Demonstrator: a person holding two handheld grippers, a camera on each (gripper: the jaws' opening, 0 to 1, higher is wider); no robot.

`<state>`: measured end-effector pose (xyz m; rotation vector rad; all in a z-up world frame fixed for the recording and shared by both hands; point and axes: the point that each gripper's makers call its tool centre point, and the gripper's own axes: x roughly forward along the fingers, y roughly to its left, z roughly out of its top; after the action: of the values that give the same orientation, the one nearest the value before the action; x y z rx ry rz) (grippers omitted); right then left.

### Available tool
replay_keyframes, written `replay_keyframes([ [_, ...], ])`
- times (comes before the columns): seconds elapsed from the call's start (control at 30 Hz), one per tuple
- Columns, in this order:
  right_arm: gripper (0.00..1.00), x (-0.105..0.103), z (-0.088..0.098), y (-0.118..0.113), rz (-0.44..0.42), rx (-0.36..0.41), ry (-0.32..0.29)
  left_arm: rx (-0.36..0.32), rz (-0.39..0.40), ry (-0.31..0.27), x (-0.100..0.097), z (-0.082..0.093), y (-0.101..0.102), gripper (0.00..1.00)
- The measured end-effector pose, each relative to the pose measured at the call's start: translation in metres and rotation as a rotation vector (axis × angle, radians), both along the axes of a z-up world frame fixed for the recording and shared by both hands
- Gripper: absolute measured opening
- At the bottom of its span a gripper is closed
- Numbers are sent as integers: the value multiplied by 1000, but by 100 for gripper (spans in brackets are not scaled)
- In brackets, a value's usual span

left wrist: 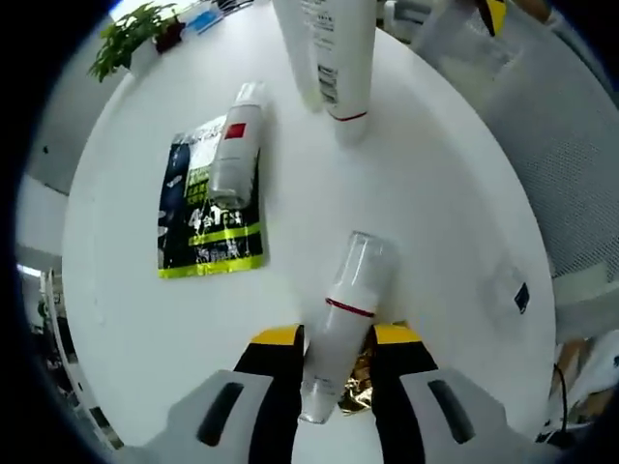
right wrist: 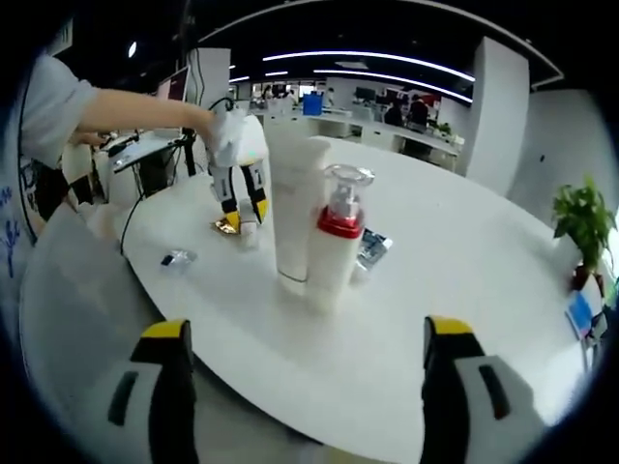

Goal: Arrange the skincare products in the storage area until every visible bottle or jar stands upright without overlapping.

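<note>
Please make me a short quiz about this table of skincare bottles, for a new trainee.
1. True or false: the right claw is open and empty.
2. The lying bottle with the red label rests on: A) a dark leaflet, B) a towel, C) a plate.
3. Fill in: beside the upright tube stands a pump bottle with a ___ collar.
Key: 1 true; 2 A; 3 red.
</note>
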<state>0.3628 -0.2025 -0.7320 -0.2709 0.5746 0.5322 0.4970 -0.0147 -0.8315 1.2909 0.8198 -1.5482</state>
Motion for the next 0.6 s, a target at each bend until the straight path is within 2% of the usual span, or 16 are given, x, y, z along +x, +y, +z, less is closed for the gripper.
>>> replay_keyframes([
  [0.23,100,0,2,5,17,8,-5,-4,46,-1,-5,1,0,19],
  [0.33,100,0,3,7,20,15,-9,-34,95,18,-10,3,-2,18],
  [0.43,100,-1,3,8,26,11,-8,-35,103,5,-11,4,-1,18],
  [0.5,100,-1,3,9,32,11,-7,-39,117,17,-15,5,-1,18],
  [0.6,100,-2,3,10,35,14,-11,-74,149,25,-19,10,-3,17],
])
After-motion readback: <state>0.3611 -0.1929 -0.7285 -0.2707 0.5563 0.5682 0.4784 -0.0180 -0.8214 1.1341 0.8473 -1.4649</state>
